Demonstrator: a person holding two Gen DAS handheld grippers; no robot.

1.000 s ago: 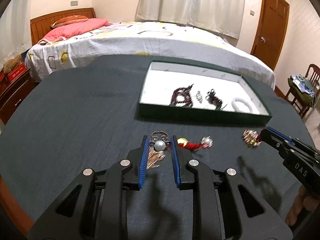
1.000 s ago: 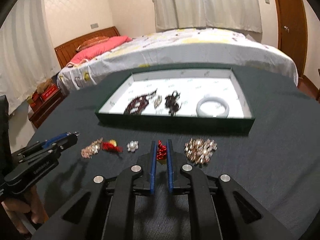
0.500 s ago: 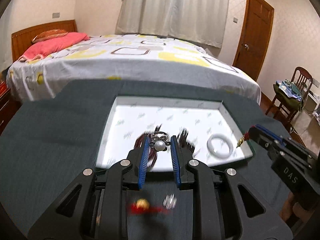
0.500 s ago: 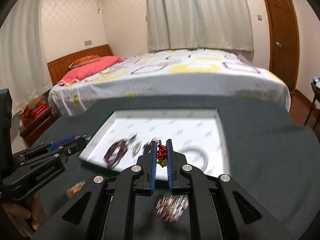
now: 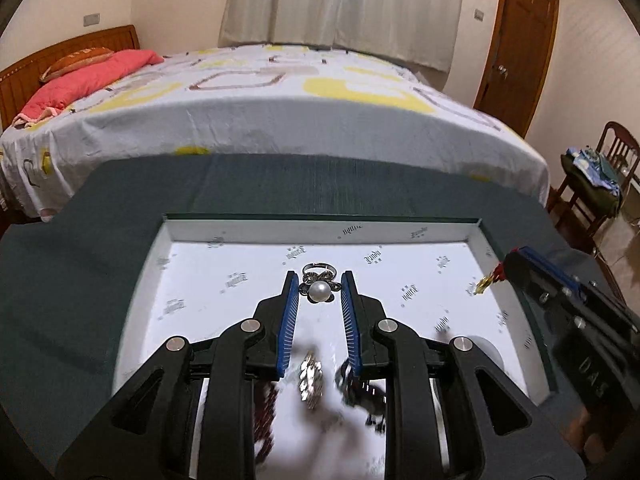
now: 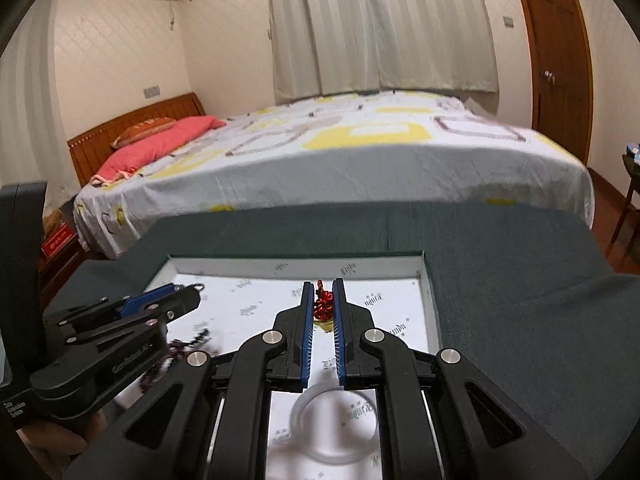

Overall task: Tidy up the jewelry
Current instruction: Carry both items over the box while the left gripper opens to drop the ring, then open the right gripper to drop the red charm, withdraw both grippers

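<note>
My left gripper (image 5: 319, 286) is shut on a pearl flower ring (image 5: 319, 289) and holds it above the white inside of the green jewelry tray (image 5: 160, 236). My right gripper (image 6: 322, 295) is shut on a red knotted charm (image 6: 323, 307) with a gold piece hanging below, also over the tray (image 6: 430, 304). The right gripper shows at the right of the left wrist view (image 5: 505, 267). The left gripper shows at the left of the right wrist view (image 6: 188, 294). A silver leaf piece (image 5: 311, 376), dark beads (image 5: 360, 390) and a white bangle (image 6: 335, 428) lie in the tray.
The tray sits on a dark green tablecloth (image 5: 80, 280). A bed (image 5: 260, 120) stands right behind the table. A chair with clothes (image 5: 596, 184) is at the right, a wooden door (image 5: 516, 40) behind it.
Both grippers have risen from the tablecloth with their pieces and moved forward over the tray. The loose jewelry on the cloth has dropped out of view.
</note>
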